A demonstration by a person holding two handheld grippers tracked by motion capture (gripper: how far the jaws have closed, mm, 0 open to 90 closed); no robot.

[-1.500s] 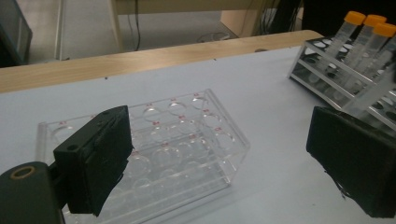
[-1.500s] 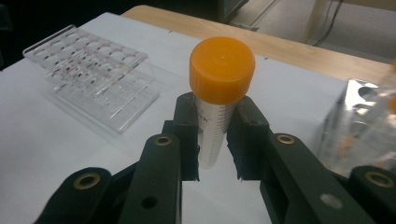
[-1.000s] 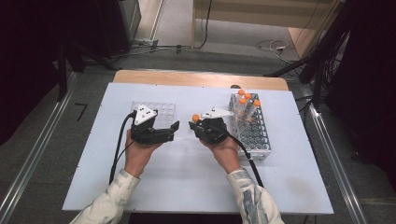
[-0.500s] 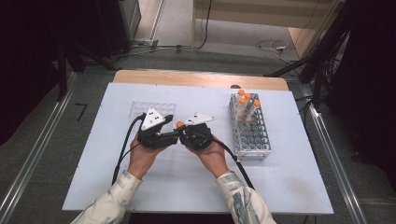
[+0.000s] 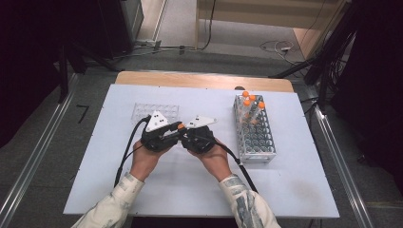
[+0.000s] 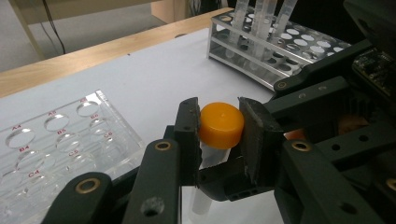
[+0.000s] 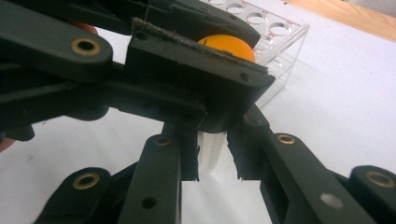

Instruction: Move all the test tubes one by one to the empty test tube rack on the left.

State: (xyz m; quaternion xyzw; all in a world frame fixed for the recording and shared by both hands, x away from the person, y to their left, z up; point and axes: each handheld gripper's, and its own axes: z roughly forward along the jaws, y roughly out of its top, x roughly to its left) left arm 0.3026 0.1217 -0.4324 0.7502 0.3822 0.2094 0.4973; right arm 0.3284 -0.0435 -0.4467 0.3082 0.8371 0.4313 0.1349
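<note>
The work appears to sit at its middle step: a centrifuge tube (image 6: 209, 161) with an orange cap (image 6: 221, 125) is out of the tube rack (image 5: 256, 137) and held in the air between the two grippers, over the bare middle of the white table (image 5: 294, 190), with the cap not yet off. The left gripper (image 6: 219, 128) has just been closing its jaws, and in the left gripper view the pads now pinch the orange cap from both sides. The right gripper (image 7: 212, 156) has its jaws pressed on the clear graduated body of the tube below the cap, as the right gripper view shows. So the pick-up and the two-handed grasp look done; what seems left is twisting the cap loose and whatever follows, perhaps at the clear well plate (image 5: 154, 111) lying just beyond the left gripper. Three more orange-capped tubes (image 5: 252, 102) stand at the far end of the rack, untouched. In the high view both forearms come in from the bottom edge and converge, the hands (image 5: 142, 159) close together, the grippers nose to nose at table centre, each held roughly level and pointing inward at the other.
</note>
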